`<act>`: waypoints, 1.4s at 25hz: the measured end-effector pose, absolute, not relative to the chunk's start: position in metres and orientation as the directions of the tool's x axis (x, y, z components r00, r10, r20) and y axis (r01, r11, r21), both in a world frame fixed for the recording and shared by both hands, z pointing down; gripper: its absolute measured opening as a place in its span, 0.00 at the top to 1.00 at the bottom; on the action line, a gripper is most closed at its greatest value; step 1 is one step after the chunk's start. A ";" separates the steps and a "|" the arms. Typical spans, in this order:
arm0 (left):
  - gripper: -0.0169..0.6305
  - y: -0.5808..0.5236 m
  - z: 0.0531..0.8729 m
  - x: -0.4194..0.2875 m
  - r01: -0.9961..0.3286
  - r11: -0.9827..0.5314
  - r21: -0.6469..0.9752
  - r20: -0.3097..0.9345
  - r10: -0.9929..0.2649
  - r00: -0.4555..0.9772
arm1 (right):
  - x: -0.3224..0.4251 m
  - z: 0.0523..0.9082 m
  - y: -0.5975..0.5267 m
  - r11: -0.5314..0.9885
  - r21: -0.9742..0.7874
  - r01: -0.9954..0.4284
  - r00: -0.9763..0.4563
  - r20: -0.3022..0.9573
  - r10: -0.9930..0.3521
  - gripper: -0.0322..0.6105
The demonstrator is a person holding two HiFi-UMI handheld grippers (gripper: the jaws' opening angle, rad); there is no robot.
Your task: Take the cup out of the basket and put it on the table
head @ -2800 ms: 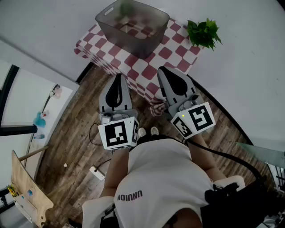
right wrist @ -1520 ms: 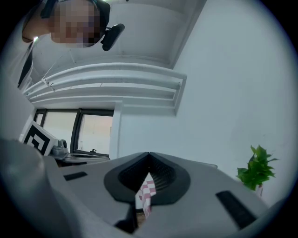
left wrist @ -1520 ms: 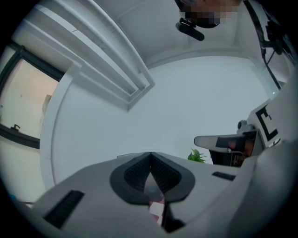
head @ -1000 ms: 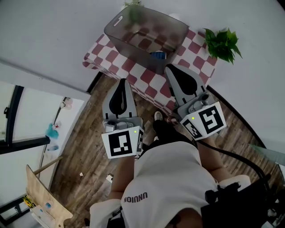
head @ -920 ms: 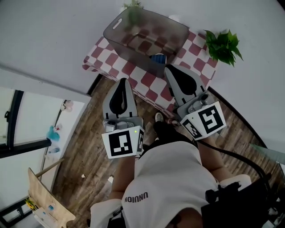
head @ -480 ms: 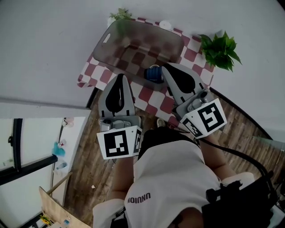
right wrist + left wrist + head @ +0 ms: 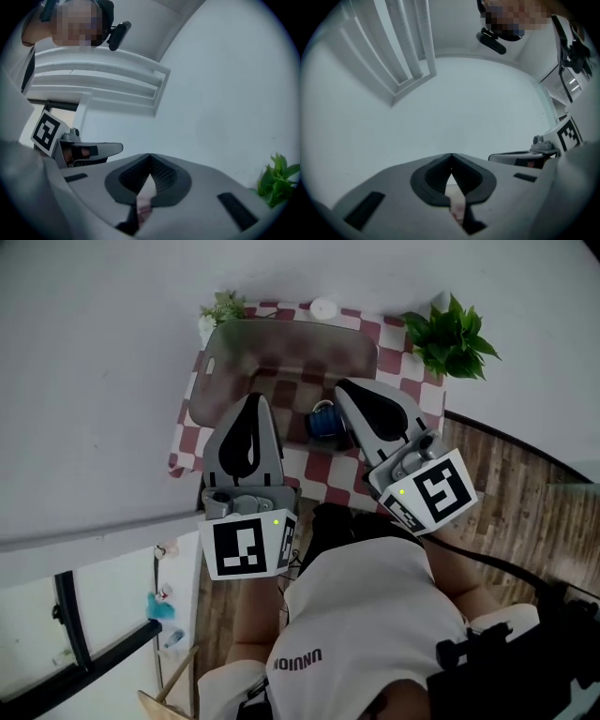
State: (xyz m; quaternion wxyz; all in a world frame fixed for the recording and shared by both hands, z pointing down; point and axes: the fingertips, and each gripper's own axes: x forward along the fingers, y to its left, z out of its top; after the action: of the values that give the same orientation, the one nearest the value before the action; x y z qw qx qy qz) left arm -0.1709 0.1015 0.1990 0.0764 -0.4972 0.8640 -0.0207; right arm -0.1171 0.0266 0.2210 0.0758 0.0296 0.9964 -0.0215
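1. The bench (image 7: 192, 442), under a red-and-white checked cloth (image 7: 323, 470), stands against a pale wall (image 7: 103, 381).
2. A grey see-through basket (image 7: 220, 371) takes up most of the bench top.
3. The blue cup (image 7: 325, 421) sits inside the basket, at its near right corner.
4. In the head view the cup shows between the two grippers, closer to the right one.
5. The left gripper (image 7: 253, 397) is held over the near left part of the basket. Its fingers (image 7: 431, 176) are shut, tip against tip, with nothing held.
6. The right gripper (image 7: 340, 385) is held over the near right part of the basket. Its fingers (image 7: 169, 180) are also closed on each other and empty.
7. Both gripper views look at the bare wall rather than down into the basket, and each shows the other gripper to one side.
8. A leafy plant (image 7: 448, 334) stands at the back right corner of the bench, and a small plant (image 7: 222, 307) at the back left.
9. A wooden floor (image 7: 497, 460) lies to the right of the bench.
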 end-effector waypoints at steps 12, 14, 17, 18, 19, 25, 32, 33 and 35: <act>0.95 0.028 0.193 -0.208 -0.984 0.161 -0.075 -0.051 -0.986 -0.158 | -0.136 0.211 -0.013 0.980 -0.068 -0.186 -0.969 -0.152 -0.194 0.92; 0.95 0.015 0.198 -0.208 -0.992 0.102 -0.069 -0.024 -0.995 -0.100 | -0.135 0.211 -0.021 0.974 -0.073 -0.213 -0.963 -0.151 -0.222 0.92; 0.95 0.001 0.204 -0.209 -0.996 0.057 -0.069 0.008 -0.998 -0.058 | -0.137 0.210 -0.030 0.967 -0.070 -0.245 -0.957 -0.144 -0.253 0.92; 0.95 -0.003 0.204 -0.210 -0.996 0.052 -0.070 0.012 -0.999 -0.053 | -0.138 0.210 -0.032 0.966 -0.066 -0.250 -0.956 -0.143 -0.257 0.92; 0.95 -0.007 0.204 -0.210 -0.996 0.048 -0.072 0.013 -0.999 -0.049 | -0.140 0.209 -0.034 0.966 -0.063 -0.252 -0.955 -0.142 -0.259 0.92; 0.95 -0.027 0.213 -0.208 -0.994 -0.038 -0.098 0.042 -0.999 0.035 | -0.147 0.215 -0.041 0.967 -0.063 -0.247 -0.959 -0.125 -0.253 0.92; 0.95 -0.045 0.245 -0.211 -0.992 -0.119 -0.038 0.132 -0.985 0.113 | -0.150 0.225 -0.047 0.974 -0.053 -0.221 -0.970 -0.096 -0.225 0.92; 0.95 -0.047 0.251 -0.212 -0.991 -0.129 -0.035 0.149 -0.981 0.122 | -0.151 0.225 -0.048 0.976 -0.052 -0.212 -0.972 -0.094 -0.216 0.92; 0.95 -0.051 0.265 -0.212 -0.987 -0.154 -0.037 0.192 -0.971 0.144 | -0.152 0.225 -0.050 0.979 -0.050 -0.197 -0.975 -0.092 -0.201 0.92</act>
State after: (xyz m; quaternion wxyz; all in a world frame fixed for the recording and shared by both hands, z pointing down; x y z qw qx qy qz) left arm -0.2124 -0.0507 0.2649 -0.0486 -0.7548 0.6485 -0.0853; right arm -0.1524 -0.0500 0.2251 0.0482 -0.1002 0.9936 -0.0204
